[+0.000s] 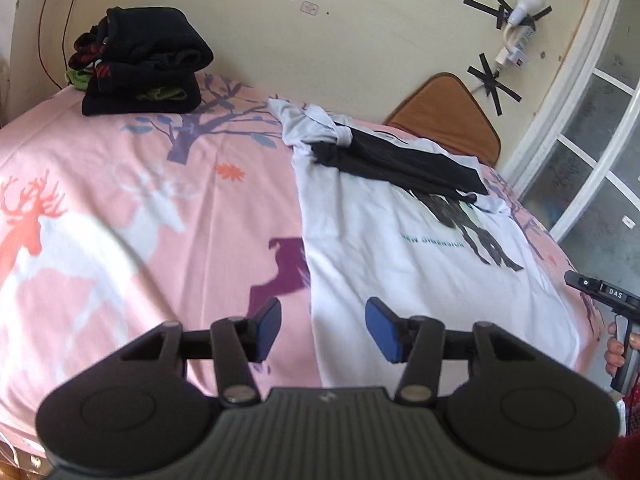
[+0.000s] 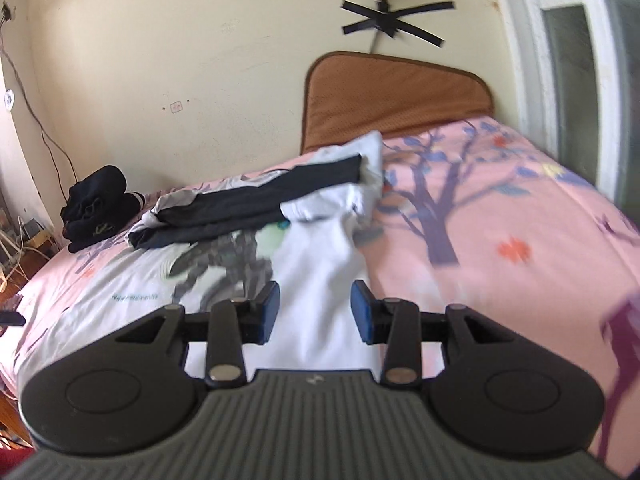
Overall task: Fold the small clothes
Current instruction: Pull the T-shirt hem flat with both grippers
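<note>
A white T-shirt (image 1: 400, 248) with a dark print lies spread on the pink bedsheet (image 1: 140, 200); a dark folded garment (image 1: 400, 160) lies across its top. My left gripper (image 1: 323, 328) is open and empty above the shirt's left hem edge. In the right wrist view the same shirt (image 2: 320, 272) has a sleeve or side bunched toward the right, with the dark garment (image 2: 256, 204) on it. My right gripper (image 2: 315, 312) is open and empty, its fingers straddling the shirt's near edge. The right gripper's body also shows at the left view's right edge (image 1: 608, 296).
A stack of folded dark clothes (image 1: 140, 64) sits at the bed's far left corner by the wall, also in the right wrist view (image 2: 96, 208). A brown cushion (image 2: 396, 100) leans on the wall. A window frame (image 1: 592, 140) is on the right.
</note>
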Demonstrator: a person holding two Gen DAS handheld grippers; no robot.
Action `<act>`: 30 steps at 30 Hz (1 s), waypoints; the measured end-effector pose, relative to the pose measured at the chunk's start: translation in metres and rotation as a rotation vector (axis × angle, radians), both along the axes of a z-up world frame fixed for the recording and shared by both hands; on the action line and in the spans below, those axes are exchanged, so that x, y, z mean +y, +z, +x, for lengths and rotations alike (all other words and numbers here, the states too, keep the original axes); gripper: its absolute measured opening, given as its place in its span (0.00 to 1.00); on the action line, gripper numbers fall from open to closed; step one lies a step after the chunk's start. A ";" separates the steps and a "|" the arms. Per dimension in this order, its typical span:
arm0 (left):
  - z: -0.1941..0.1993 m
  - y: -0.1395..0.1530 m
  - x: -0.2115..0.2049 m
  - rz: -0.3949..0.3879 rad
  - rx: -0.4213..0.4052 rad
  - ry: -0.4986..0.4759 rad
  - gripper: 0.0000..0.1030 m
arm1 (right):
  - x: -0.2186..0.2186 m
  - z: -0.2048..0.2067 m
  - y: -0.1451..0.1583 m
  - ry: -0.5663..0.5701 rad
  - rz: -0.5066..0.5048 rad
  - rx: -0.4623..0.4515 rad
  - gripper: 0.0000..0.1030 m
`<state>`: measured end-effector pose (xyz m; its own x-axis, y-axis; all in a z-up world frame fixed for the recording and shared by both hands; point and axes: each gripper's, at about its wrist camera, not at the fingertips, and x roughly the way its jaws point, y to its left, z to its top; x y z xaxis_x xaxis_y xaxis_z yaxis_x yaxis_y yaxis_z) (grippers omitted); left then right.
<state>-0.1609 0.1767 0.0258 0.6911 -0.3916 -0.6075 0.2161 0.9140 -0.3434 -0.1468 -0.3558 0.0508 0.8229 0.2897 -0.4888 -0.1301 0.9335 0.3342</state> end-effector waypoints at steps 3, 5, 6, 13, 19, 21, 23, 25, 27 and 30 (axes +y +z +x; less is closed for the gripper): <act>-0.012 -0.010 -0.005 0.011 0.020 0.009 0.48 | -0.006 -0.029 -0.008 -0.009 0.007 0.020 0.42; -0.022 -0.014 -0.003 0.002 0.024 0.017 0.48 | -0.008 -0.045 -0.010 -0.006 0.004 0.022 0.42; -0.027 -0.015 -0.003 0.003 0.021 0.022 0.48 | -0.009 -0.051 -0.010 -0.001 0.008 0.019 0.42; -0.049 -0.030 -0.009 0.008 0.055 0.016 0.55 | -0.020 -0.073 -0.023 0.020 0.037 0.061 0.42; -0.035 -0.046 -0.025 -0.046 0.118 -0.006 0.73 | -0.025 -0.087 -0.035 0.046 0.075 0.111 0.42; -0.029 -0.052 -0.032 -0.042 0.150 -0.016 0.63 | -0.024 -0.087 -0.039 0.053 0.087 0.117 0.43; -0.025 -0.057 -0.038 -0.022 0.186 -0.054 0.15 | -0.022 -0.086 -0.044 0.049 0.076 0.129 0.45; -0.025 -0.056 -0.039 -0.040 0.193 -0.074 0.08 | -0.023 -0.083 -0.052 0.061 0.089 0.153 0.45; -0.028 -0.051 -0.040 -0.034 0.191 -0.095 0.07 | -0.022 -0.078 -0.062 0.084 0.111 0.214 0.42; -0.038 -0.039 -0.031 -0.078 0.191 -0.111 0.06 | -0.014 -0.080 -0.061 0.183 0.127 0.244 0.05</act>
